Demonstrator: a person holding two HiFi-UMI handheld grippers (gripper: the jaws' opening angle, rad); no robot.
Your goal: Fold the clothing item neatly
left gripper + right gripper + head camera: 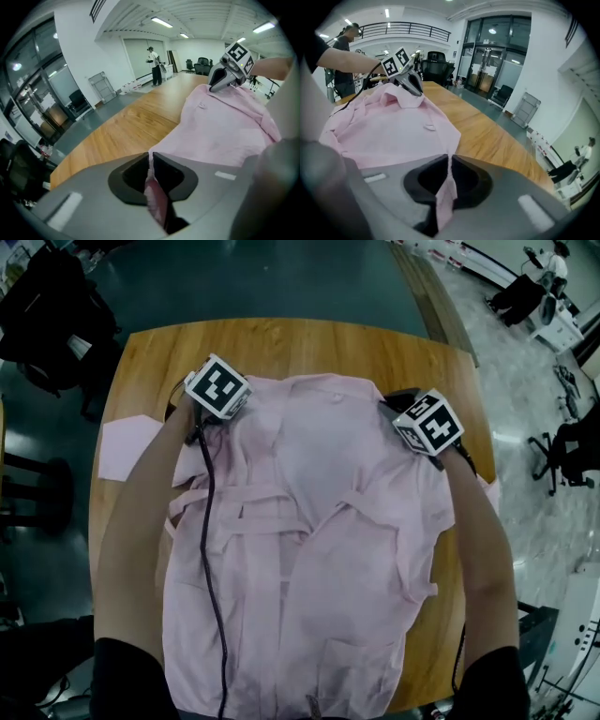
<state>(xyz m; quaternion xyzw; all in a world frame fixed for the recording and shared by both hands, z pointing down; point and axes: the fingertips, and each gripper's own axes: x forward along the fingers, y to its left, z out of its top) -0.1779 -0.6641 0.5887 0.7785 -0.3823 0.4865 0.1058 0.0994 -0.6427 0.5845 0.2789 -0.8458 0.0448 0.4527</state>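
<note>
A pale pink garment with tie straps lies spread on the wooden table, its near end toward me. My left gripper sits at the garment's far left corner, and in the left gripper view its jaws are pinched on a fold of pink fabric. At the far right corner my right gripper does the same, and the right gripper view shows cloth clamped between its jaws. Each gripper shows in the other's view, the right gripper and the left gripper resting on raised cloth.
A pale pink flat piece lies at the table's left edge. A black cable runs along my left arm over the garment. Dark chairs stand beyond the table's left corner. Bare wood stretches past the garment's far edge.
</note>
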